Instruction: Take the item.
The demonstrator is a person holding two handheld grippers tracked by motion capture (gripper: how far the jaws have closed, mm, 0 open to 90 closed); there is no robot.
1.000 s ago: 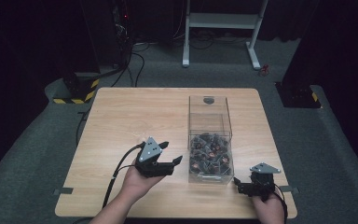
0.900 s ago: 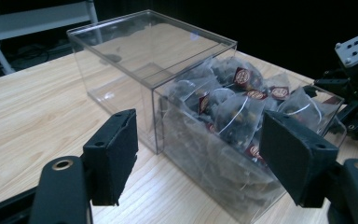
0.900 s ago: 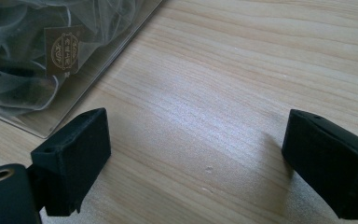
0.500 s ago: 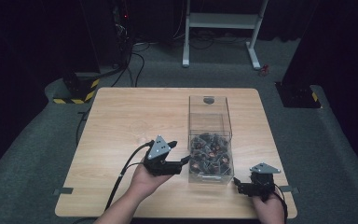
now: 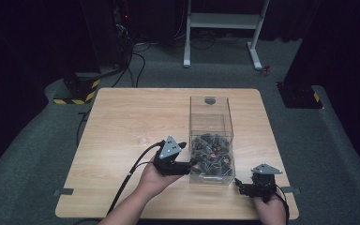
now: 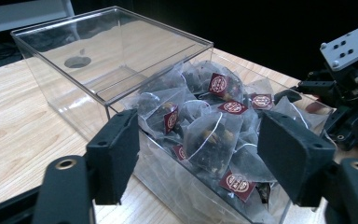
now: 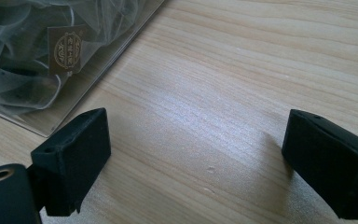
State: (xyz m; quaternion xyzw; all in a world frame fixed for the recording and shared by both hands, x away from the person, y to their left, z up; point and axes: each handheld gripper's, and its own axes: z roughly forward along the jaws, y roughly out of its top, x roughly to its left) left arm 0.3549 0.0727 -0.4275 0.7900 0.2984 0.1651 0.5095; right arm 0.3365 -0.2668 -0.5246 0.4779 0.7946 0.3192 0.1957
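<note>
A clear plastic box stands on the wooden table, and its near half is heaped with pyramid tea bags bearing dark red tags. My left gripper is up against the box's near left wall. In the left gripper view its jaws stand open and have just been closing a little. The tea bags lie ahead between the jaws, and neither pad presses on them. My right gripper rests low by the box's near right corner. Its jaws are open over bare wood, beside the box wall.
The table ends close behind both hands. A cable trails from the left gripper toward the front edge. A white frame and a black post on a yellow-striped base stand on the floor beyond the table.
My left gripper has moved right, up to the box's near left wall. The right gripper has kept still.
</note>
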